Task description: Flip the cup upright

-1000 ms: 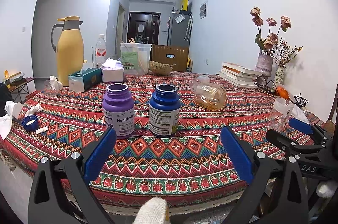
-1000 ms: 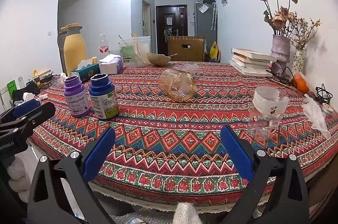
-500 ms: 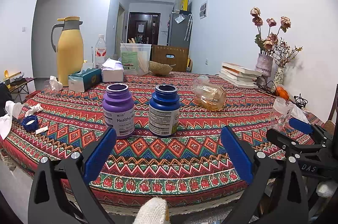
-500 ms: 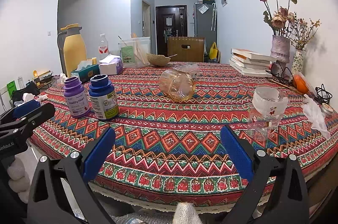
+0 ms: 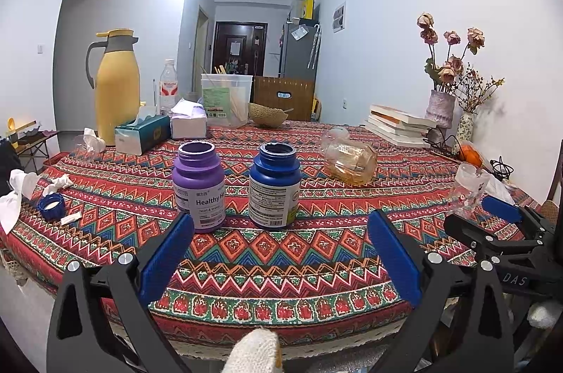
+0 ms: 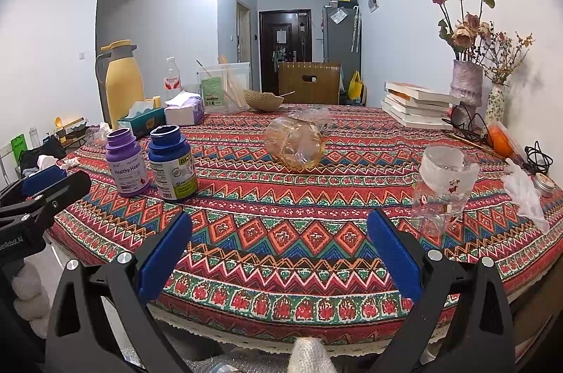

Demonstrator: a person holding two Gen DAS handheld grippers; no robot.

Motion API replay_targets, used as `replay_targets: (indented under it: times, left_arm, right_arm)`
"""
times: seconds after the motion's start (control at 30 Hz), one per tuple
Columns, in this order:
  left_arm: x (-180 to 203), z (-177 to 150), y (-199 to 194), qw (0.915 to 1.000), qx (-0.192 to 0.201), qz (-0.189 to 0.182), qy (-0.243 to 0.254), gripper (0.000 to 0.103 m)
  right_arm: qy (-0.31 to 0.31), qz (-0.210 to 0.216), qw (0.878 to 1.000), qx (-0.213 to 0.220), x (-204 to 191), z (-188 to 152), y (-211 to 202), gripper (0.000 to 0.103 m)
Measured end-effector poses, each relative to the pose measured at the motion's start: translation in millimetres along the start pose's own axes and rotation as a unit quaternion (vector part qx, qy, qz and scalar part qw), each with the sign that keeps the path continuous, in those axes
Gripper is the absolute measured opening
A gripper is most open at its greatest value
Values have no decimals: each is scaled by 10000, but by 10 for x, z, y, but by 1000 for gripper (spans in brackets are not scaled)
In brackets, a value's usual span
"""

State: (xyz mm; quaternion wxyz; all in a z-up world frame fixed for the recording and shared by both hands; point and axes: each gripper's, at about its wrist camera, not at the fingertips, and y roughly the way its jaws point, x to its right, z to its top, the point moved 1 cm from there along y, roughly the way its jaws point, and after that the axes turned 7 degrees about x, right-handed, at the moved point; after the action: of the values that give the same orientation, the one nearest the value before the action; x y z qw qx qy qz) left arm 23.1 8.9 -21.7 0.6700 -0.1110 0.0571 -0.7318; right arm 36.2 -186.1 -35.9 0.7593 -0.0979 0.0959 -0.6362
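An amber glass cup (image 5: 350, 159) (image 6: 295, 143) lies on its side in the middle of the patterned table, its mouth turned toward the near right. My left gripper (image 5: 281, 253) stands open at the table's near edge, in front of two bottles, nothing between its blue pads. My right gripper (image 6: 279, 251) is open too, at the near edge, well short of the cup. Each gripper shows in the other's view: the right one (image 5: 503, 225) at the right side, the left one (image 6: 42, 190) at the left side.
A purple bottle (image 5: 198, 184) and a blue bottle (image 5: 274, 184) stand open-topped near the left gripper. A clear glass with a white band (image 6: 443, 186) stands at the near right. Yellow jug (image 5: 116, 84), tissue boxes, books (image 6: 417, 103) and vases line the far side.
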Motion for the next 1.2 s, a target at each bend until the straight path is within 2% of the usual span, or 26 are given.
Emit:
replay_targets:
  times: [0.37,0.53,0.73,0.87,1.03,1.2]
  left_arm:
    - [1,21,-17,10000,65,57,9,96]
    - [20,12,-9,10000,0,-52,8,96]
    - [42,-10,-27,9998,102,127,61,96]
    - [6,-1,-1,9999,-6,116,-57,96]
    - [38,10,-52,9999,127,113,25,96]
    - [12,34,-62,9998,102,133,-82,96]
  right_arm:
    - [-19,1,10000,9,-6,11,-3,96]
    - [-23,0,10000,13,-5,13,-2,96]
    - [-27,-6,10000,5,-5,28,0,96]
    - [-42,8,10000,1,-10,28,0,96]
    - [-35,11,10000,-4,-11,23,1,96]
    - [-42,11,10000,-3,-12,23,2,96]
